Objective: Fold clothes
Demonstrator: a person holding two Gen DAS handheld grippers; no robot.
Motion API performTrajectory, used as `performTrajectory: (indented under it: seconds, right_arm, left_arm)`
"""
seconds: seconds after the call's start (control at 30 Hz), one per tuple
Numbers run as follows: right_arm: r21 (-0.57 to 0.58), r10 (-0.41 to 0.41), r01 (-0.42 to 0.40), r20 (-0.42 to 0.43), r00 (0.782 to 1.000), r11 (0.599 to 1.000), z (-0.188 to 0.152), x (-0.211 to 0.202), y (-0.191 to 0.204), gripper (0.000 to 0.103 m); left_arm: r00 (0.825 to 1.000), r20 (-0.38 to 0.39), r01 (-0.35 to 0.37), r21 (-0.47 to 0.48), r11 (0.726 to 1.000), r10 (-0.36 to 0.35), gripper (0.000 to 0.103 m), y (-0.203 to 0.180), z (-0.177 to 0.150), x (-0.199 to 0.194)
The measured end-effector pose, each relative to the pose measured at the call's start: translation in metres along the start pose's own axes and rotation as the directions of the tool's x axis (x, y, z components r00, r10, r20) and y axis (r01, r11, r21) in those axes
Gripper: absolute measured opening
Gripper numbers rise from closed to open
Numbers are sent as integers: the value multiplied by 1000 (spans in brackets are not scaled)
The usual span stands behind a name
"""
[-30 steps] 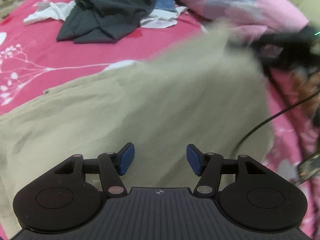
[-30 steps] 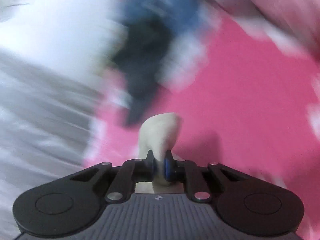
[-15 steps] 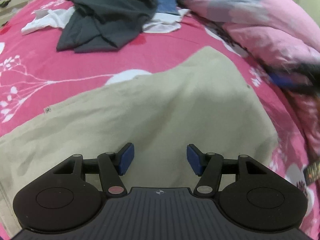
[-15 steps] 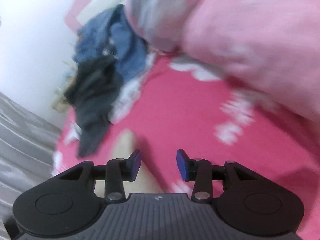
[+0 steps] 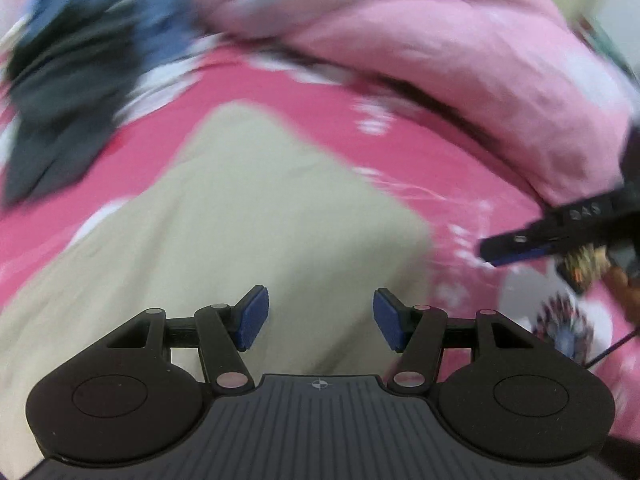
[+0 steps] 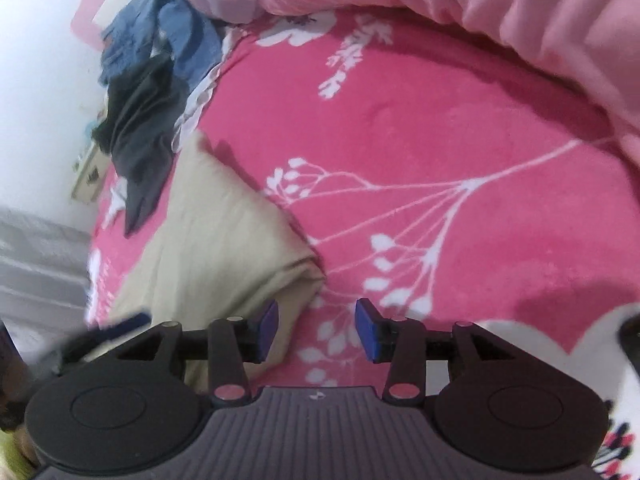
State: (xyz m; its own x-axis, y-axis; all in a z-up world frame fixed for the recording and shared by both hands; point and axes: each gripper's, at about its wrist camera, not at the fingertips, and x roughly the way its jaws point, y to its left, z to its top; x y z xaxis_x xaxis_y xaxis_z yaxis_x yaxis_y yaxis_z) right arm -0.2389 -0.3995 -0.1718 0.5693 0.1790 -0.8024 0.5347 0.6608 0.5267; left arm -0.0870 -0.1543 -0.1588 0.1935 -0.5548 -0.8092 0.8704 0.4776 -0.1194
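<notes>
A beige garment [image 5: 224,216] lies folded over on the pink flowered bedspread [image 5: 400,152]. My left gripper [image 5: 319,319] is open and empty just above its near part. In the right wrist view the same beige garment [image 6: 208,240] lies at the left, its folded corner by my left fingertip. My right gripper [image 6: 316,330] is open and empty over the bedspread [image 6: 440,140] beside that corner. The right gripper also shows at the right edge of the left wrist view [image 5: 520,250].
A pile of dark grey and blue clothes [image 6: 152,92] lies at the far left of the bed, also blurred in the left wrist view [image 5: 72,80]. A pale pink duvet [image 5: 440,48] is heaped along the far side [image 6: 480,12]. A wall and a small cabinet [image 6: 88,176] stand beyond the bed.
My right gripper let go of the beige cloth it held a second ago and has drawn back, open. My left gripper has swung to the right and stayed open.
</notes>
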Motion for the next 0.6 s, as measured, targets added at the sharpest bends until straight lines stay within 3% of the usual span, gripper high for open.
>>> performTrajectory:
  seconds: [0.1, 0.2, 0.27, 0.33, 0.5, 0.6]
  right_arm:
    - [-94, -80, 81, 24, 997, 992, -19, -18, 5, 46]
    - [-121, -124, 128, 40, 991, 984, -38, -39, -2, 48]
    - [-105, -140, 143, 41, 989, 984, -47, -48, -10, 49]
    - [-88, -147, 150, 38, 988, 985, -52, -53, -17, 49]
    - [-60, -139, 142, 44, 989, 988, -53, -51, -25, 51]
    - [-51, -127, 129, 44, 991, 990, -52, -42, -23, 52]
  left_arm:
    - [999, -16, -31, 242, 970, 36, 58, -50, 10, 29]
    - [995, 0, -89, 468, 879, 101, 51, -91, 10, 57]
    - [988, 19, -134, 579, 804, 151, 43, -108, 4, 71]
    - [979, 46, -183, 640, 746, 201, 39, -115, 0, 77]
    - [961, 75, -243, 694, 677, 267, 34, -118, -2, 82]
    - [952, 96, -257, 766, 589, 291, 37, -126, -10, 93]
